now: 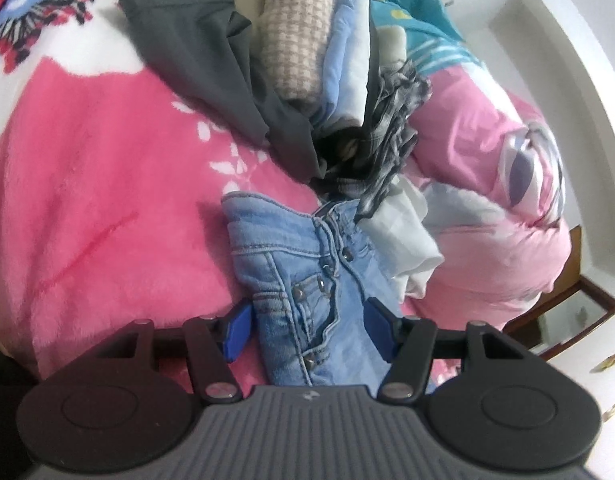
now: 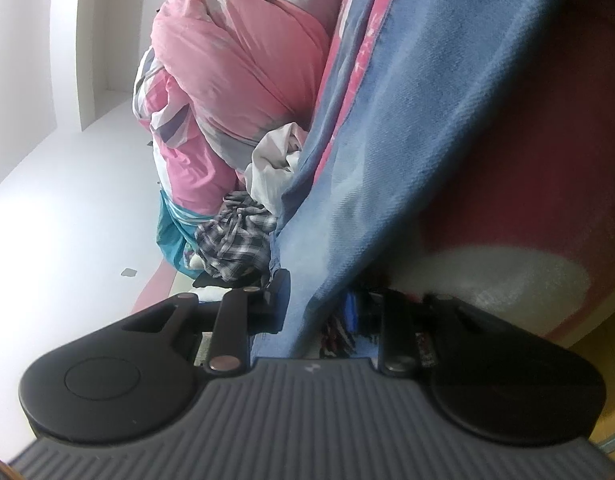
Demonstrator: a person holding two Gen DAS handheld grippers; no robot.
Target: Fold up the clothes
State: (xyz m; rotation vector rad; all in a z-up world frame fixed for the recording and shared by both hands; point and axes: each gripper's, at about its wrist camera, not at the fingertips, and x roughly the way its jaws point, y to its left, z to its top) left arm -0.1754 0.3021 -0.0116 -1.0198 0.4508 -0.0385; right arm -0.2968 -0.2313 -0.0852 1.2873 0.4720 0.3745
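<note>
In the left wrist view, the pink blanket (image 1: 87, 184) fills the left side, with a red-and-black flower print at its upper left corner. Right of that, lying on the blanket, the light blue jeans (image 1: 307, 280) run down to the left gripper (image 1: 307, 330), whose blue fingers (image 1: 237, 332) stand wide apart on either side of the waistband and pocket area; the pictures do not show whether they touch the denim. Above the jeans sits a heap of clothes (image 1: 267, 48), and right of the jeans a white garment (image 1: 407, 240) leans on a pink duvet (image 1: 487, 216).

In the right wrist view, the duvet (image 2: 243, 64) lies upper left of the jeans (image 2: 387, 140), with a plaid shirt (image 2: 235, 240) below it. The denim hangs between the right gripper's (image 2: 319, 300) fingers; that gripper's closure cannot be judged, its far finger being dark and blurred.
</note>
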